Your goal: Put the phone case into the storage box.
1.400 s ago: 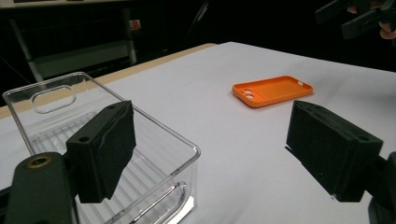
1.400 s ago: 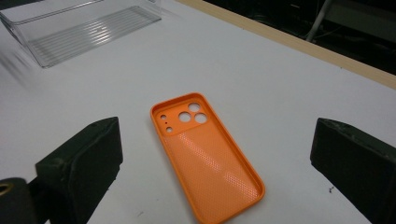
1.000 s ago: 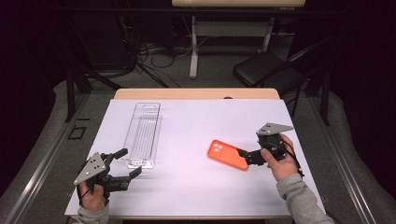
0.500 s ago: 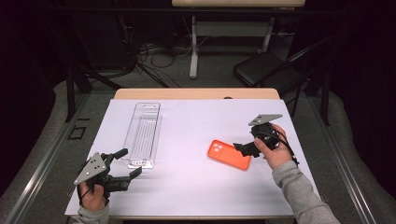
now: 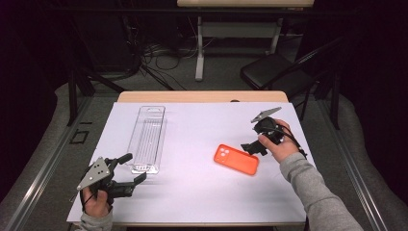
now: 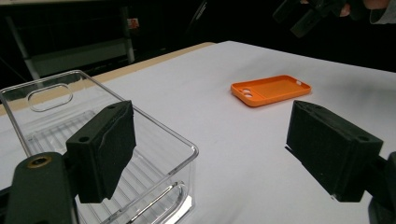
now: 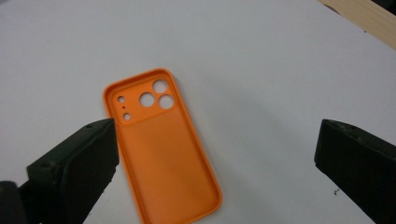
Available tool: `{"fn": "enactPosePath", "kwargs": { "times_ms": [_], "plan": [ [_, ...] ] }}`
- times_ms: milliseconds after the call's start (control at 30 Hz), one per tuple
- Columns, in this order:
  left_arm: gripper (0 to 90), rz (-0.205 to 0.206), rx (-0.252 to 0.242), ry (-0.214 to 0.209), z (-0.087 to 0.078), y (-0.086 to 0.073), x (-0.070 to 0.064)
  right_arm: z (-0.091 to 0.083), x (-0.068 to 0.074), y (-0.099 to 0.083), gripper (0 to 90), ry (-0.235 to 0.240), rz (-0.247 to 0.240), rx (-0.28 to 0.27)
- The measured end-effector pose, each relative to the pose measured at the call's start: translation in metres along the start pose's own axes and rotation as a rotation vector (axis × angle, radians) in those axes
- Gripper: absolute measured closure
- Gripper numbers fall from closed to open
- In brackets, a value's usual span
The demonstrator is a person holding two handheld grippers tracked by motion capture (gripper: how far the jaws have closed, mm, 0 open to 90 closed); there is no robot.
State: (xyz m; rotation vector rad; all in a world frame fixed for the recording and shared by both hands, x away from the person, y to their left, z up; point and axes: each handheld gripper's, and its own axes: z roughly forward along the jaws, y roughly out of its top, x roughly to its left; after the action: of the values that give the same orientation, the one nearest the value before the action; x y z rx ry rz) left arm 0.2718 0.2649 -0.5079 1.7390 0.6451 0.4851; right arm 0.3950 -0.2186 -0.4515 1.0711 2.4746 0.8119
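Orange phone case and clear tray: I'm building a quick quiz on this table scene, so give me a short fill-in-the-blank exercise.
1. The phone case is coloured ____.
2. The phone case lies with its hollow inside facing ____.
3. The clear plastic tray lies nearer the ____ gripper.
4. The jaws of the right gripper stand ____, gripping nothing.

Missing words: orange; up; left; open

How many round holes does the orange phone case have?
5: on the orange phone case, three big holes cluster at its camera corner, and two tiny ones sit beside them, nearer the edge.
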Motion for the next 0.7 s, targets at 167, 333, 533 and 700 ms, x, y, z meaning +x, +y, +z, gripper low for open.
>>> {"fn": "enactPosePath", "kwargs": {
  "times_ms": [167,333,533,700],
  "plan": [
    [15.8,0.000,-0.001,0.005,0.000,0.000,0.000,0.006,-0.005,0.009,0.0,0.037,-0.004,0.056],
    [15.8,-0.002,-0.001,-0.002,0.000,0.000,0.000,0.012,-0.007,0.016,0.0,0.064,-0.007,0.082],
    [15.8,-0.003,-0.003,-0.002,0.001,0.000,0.000,0.020,-0.008,0.022,0.5,0.058,-0.029,0.136],
    [15.8,-0.003,-0.002,-0.003,0.000,0.000,0.000,0.025,-0.008,0.025,10.6,0.021,-0.082,0.141]
  ]
}}
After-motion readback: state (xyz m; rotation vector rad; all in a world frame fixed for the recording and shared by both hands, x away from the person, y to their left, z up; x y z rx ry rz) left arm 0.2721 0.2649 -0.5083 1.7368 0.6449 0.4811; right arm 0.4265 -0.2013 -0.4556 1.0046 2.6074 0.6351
